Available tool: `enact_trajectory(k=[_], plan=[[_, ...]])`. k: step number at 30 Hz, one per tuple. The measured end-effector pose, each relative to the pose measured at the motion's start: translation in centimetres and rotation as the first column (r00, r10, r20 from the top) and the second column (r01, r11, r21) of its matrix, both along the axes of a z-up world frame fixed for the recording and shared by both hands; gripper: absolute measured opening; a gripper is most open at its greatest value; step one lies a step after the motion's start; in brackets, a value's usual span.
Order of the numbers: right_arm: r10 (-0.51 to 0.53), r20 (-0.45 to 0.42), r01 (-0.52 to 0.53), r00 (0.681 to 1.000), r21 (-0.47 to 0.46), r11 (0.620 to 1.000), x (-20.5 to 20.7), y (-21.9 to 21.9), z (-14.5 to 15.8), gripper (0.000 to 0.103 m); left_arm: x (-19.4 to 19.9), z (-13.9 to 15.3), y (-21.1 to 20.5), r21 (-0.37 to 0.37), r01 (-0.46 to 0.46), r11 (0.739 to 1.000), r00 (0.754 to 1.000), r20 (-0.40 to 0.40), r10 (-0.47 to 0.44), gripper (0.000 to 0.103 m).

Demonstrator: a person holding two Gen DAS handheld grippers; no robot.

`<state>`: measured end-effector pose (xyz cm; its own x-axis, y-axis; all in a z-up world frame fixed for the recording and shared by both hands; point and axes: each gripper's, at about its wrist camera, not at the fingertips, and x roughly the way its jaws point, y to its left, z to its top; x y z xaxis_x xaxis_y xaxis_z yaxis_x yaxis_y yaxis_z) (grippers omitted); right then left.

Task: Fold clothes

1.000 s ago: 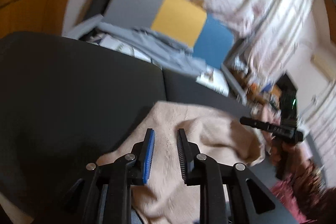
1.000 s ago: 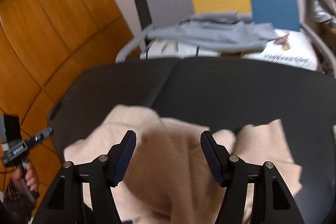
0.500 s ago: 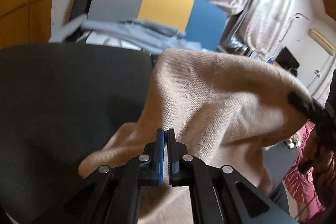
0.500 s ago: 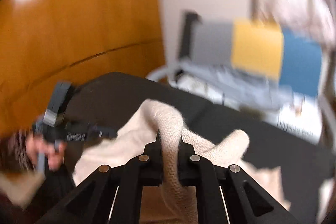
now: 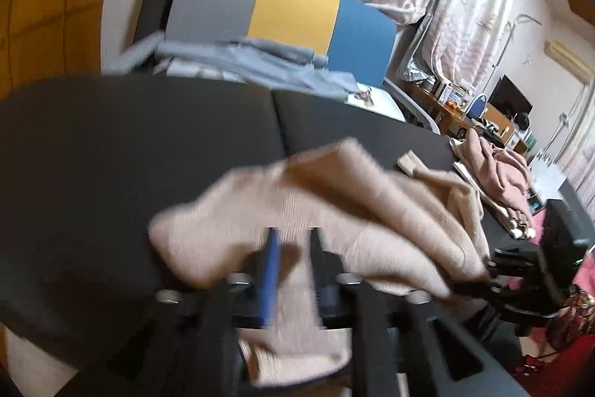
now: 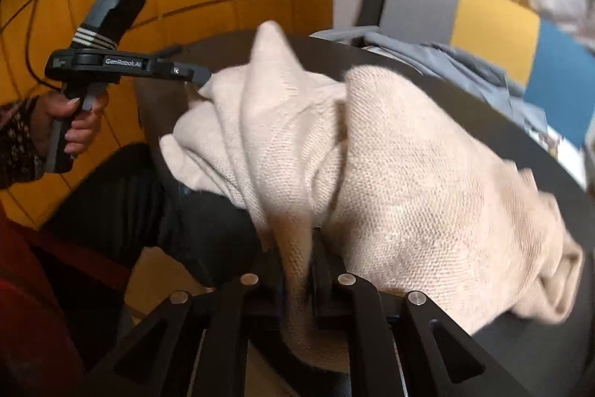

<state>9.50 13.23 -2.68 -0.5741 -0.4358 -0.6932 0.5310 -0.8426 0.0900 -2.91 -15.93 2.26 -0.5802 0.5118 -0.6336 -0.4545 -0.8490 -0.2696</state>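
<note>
The beige knit sweater (image 6: 390, 151) lies bunched on the dark sofa seat (image 5: 130, 144), stretching from the right tool (image 6: 310, 270), clamped on its fold, toward the opening left tool (image 5: 293, 270), fabric between.

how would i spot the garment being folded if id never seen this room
Find the wide dark cushioned surface in front of the grey, yellow and blue chair back. The beige knit sweater lies bunched on it. It is the only pale knit there; the blue-grey clothes lie behind it, by the chair.
</note>
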Motion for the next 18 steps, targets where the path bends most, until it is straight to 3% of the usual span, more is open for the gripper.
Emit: enact_trajectory(k=[2, 4, 5, 7, 8, 10, 12, 14, 15, 16, 17, 18], plan=[[-0.006, -0.046, 0.002, 0.999, -0.082, 0.997, -0.5, 0.7, 2.5, 0.02, -1.5, 1.9, 0.5, 0.001, 0.037, 0.999, 0.999, -0.026, -0.037, 0.022], [-0.051, -0.088, 0.035, 0.995, -0.172, 0.984, -0.9, 2.0, 4.9, 0.049, -2.4, 3.3, 0.8, 0.01, 0.062, 0.998, 0.997, -0.036, -0.061, 0.022], [-0.084, -0.101, 0.06, 0.991, -0.221, 0.973, -1.0, 2.9, 6.0, 0.076, -2.8, 4.0, 1.0, 0.018, 0.074, 0.997, 0.996, -0.049, -0.073, 0.022], [-0.152, -0.123, 0.113, 0.981, -0.276, 0.955, -1.7, 4.2, 7.9, 0.081, -3.6, 5.1, 2.1, 0.014, 0.106, 0.994, 0.992, -0.074, -0.105, 0.023], [-0.186, -0.133, 0.144, 0.974, -0.274, 0.951, -2.3, 4.6, 8.6, 0.079, -4.0, 5.5, 2.8, 0.003, 0.124, 0.992, 0.989, -0.085, -0.123, 0.023], [-0.269, -0.081, 0.254, 0.96, -0.156, 0.955, -5.3, 4.6, 8.2, 0.078, -4.8, 5.5, 4.3, -0.038, 0.157, 0.987, 0.984, -0.084, -0.16, 0.023], [-0.298, -0.005, 0.297, 0.955, -0.075, 0.952, -7.9, 4.6, 6.9, 0.078, -5.8, 4.5, 6.1, -0.082, 0.209, 0.974, 0.976, -0.04, -0.213, 0.023], [-0.279, 0.08, 0.284, 0.957, -0.067, 0.956, -9.8, 4.4, 5.2, 0.078, -6.8, 2.9, 7.7, -0.105, 0.254, 0.961, 0.967, 0.044, -0.251, 0.023], [-0.284, 0.101, 0.289, 0.953, -0.036, 0.957, -10.4, 4.1, 4.3, 0.073, -6.8, 1.9, 8.3, -0.125, 0.275, 0.953, 0.961, 0.073, -0.268, 0.023], [-0.293, 0.119, 0.295, 0.949, 0.0, 0.955, -11.0, 3.8, 3.4, 0.064, -6.7, 0.9, 9.0, -0.145, 0.296, 0.944, 0.953, 0.103, -0.283, 0.023], [-0.291, 0.137, 0.291, 0.947, 0.018, 0.956, -11.4, 3.7, 2.7, 0.031, -6.7, -0.1, 9.7, -0.164, 0.315, 0.935, 0.946, 0.131, -0.296, 0.023], [-0.289, 0.151, 0.29, 0.945, 0.019, 0.957, -11.5, 3.9, 2.5, 0.008, -6.5, -1.0, 9.9, -0.186, 0.317, 0.93, 0.945, 0.144, -0.293, 0.02]])
